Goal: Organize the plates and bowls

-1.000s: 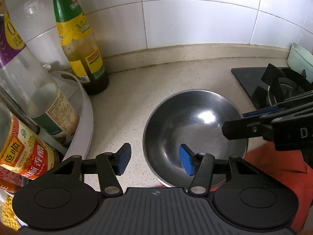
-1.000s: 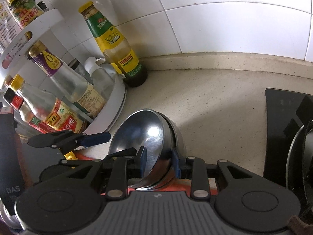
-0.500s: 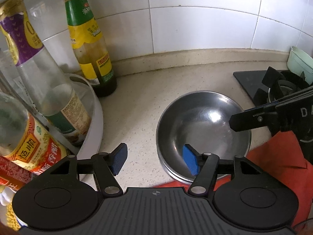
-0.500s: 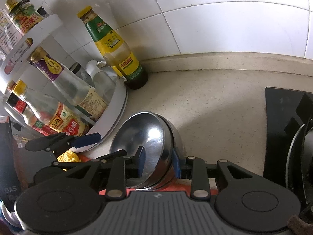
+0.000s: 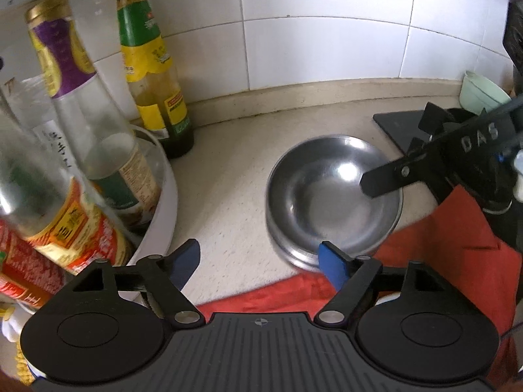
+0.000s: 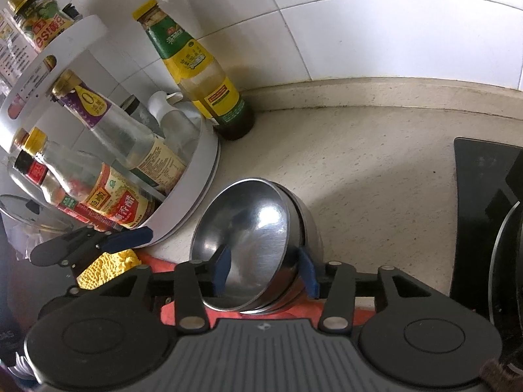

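A stack of steel bowls (image 5: 333,196) sits on the beige counter, its near edge on a red cloth (image 5: 457,238). My left gripper (image 5: 258,263) is just short of the stack with its jaws opening. Only counter and cloth lie between them, and its right pad (image 5: 331,264) stands at the bowls' near rim. In the right wrist view the top bowl (image 6: 251,235) lies tilted in the stack. My right gripper (image 6: 264,271) straddles the stack's near wall with jaws opening, one pad (image 6: 222,268) inside and the other outside, no longer pinching. The left gripper's blue pad (image 6: 130,236) shows left of the bowls.
A white two-tier turntable rack (image 6: 193,176) full of sauce bottles stands to the left. A green-and-yellow bottle (image 6: 202,72) stands by the tiled wall. A black gas stove (image 6: 483,215) lies to the right, with a mint bowl (image 5: 480,93) behind it. A yellow cloth (image 6: 104,266) lies near the rack.
The left jaws have spread wider and the left gripper has drawn back from the bowls. The right jaws, which were clamped on the bowl wall, have parted; the right hand stayed put.
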A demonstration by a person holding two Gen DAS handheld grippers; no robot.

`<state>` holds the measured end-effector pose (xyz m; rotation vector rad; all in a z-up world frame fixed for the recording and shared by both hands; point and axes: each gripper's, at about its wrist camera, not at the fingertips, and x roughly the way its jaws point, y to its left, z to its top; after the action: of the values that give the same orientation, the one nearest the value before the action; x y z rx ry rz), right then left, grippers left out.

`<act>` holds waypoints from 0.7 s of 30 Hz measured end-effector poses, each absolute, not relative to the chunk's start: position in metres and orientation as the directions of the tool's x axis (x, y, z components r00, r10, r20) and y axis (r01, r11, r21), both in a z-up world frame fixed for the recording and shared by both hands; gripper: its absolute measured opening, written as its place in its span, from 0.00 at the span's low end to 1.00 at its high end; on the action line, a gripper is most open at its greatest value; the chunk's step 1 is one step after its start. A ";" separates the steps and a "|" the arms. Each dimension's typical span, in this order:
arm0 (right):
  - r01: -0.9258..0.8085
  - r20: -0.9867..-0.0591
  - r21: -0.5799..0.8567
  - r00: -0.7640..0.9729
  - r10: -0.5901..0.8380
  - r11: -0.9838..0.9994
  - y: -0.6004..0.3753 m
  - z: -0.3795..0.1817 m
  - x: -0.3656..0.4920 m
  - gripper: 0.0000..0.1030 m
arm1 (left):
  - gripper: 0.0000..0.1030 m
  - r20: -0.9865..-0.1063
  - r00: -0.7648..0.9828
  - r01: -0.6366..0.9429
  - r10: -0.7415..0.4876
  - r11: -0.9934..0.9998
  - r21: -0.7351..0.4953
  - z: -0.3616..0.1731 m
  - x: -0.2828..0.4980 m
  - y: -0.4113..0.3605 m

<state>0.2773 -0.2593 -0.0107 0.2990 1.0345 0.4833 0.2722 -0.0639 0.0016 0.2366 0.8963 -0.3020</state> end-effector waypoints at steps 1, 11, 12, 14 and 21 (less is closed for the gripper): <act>-0.243 -0.747 0.457 0.417 0.517 0.856 -0.259 -0.011 0.277 0.43 | 0.82 -0.796 0.584 0.356 -0.157 0.931 0.077 0.001 0.271 -0.061; -0.233 -0.753 0.467 0.400 0.522 0.853 -0.257 -0.016 0.280 0.56 | 0.82 -0.840 0.509 0.411 -0.190 0.911 0.042 -0.022 0.271 -0.055; -0.229 -0.751 0.475 0.397 0.528 0.849 -0.258 -0.016 0.280 0.56 | 0.82 -0.843 0.500 0.425 -0.199 0.904 0.039 -0.025 0.273 -0.057; -0.219 -0.747 0.491 0.392 0.537 0.843 -0.260 -0.018 0.282 0.57 | 0.82 -0.849 0.486 0.450 -0.209 0.892 0.038 -0.030 0.279 -0.062; -0.188 -0.751 0.528 0.352 0.559 0.828 -0.263 -0.032 0.288 0.65 | 0.83 -0.872 0.427 0.526 -0.238 0.850 0.026 -0.051 0.295 -0.079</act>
<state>0.2883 -0.2628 -0.0318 0.3820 1.1133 0.4988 0.2949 -0.0793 -0.0510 0.3159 1.0252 -0.4870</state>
